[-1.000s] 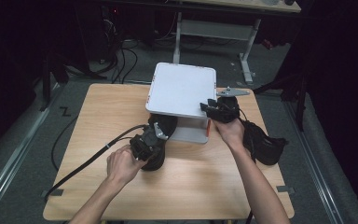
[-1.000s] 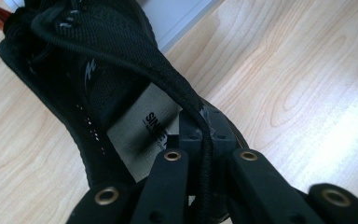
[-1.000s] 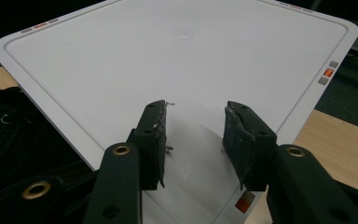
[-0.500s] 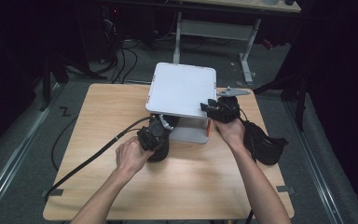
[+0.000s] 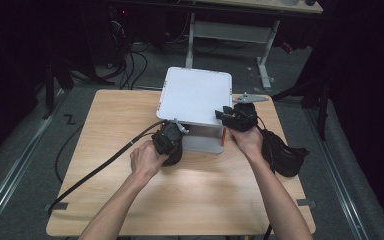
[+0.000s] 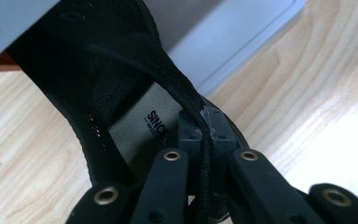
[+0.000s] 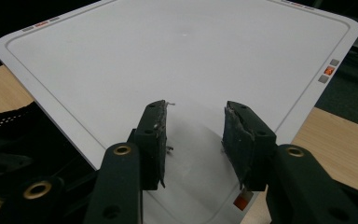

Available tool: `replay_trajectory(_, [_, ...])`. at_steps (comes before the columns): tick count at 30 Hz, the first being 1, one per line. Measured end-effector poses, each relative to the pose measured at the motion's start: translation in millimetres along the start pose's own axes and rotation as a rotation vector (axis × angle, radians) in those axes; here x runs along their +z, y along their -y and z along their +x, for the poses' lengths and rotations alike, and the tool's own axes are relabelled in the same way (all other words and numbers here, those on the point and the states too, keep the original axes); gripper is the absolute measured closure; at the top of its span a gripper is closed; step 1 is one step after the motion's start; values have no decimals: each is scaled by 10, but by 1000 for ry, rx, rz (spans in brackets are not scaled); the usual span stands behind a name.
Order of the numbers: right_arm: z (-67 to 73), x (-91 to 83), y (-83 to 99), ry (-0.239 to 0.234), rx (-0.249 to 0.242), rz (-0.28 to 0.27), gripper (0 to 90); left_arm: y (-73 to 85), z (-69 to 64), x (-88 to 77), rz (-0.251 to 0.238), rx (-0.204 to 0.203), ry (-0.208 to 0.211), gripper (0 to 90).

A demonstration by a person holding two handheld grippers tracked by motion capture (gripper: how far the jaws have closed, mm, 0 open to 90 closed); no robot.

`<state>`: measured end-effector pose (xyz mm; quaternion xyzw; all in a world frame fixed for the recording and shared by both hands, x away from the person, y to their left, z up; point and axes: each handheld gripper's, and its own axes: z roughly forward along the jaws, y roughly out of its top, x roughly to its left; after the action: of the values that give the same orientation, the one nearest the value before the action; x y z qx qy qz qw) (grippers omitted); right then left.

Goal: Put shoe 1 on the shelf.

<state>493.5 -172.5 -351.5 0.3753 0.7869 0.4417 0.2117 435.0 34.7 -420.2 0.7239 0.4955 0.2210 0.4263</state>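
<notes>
Since a second ago my left gripper [image 5: 172,131] has been carrying the black shoe [image 5: 171,149] up toward twelve o'clock, so its toe is now sliding under the white box [image 5: 195,95]. My jaws there are pinching together on the shoe's collar edge [image 6: 193,109]; an insole label is showing inside. My right gripper [image 5: 226,116] is hovering over the box lid's four o'clock corner, its jaws standing apart and holding nothing. A second black shoe [image 5: 284,155] is lying at three o'clock on the light wooden table [image 5: 110,115], just beside my right forearm. Beyond the table, the dark room is showing grey carpet, floor cables [image 5: 130,55] and a white desk frame [image 5: 230,30].
</notes>
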Motion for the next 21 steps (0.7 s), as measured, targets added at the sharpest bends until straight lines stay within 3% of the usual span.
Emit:
replay_trajectory(6, [2, -2, 0, 1, -4, 0, 599, 7, -12, 121, -23, 34, -16, 867])
replay_trajectory(11, [-4, -7, 3, -2, 0, 2, 600, -8, 2, 174, -65, 34, -27, 864])
replay_trajectory(17, [-1, -1, 0, -2, -2, 0, 602, 9, 25, 254, -131, 71, -38, 854])
replay_trajectory(21, [-6, -1, -1, -4, -3, 2, 607, -1, 26, 279, -154, 63, -37, 857])
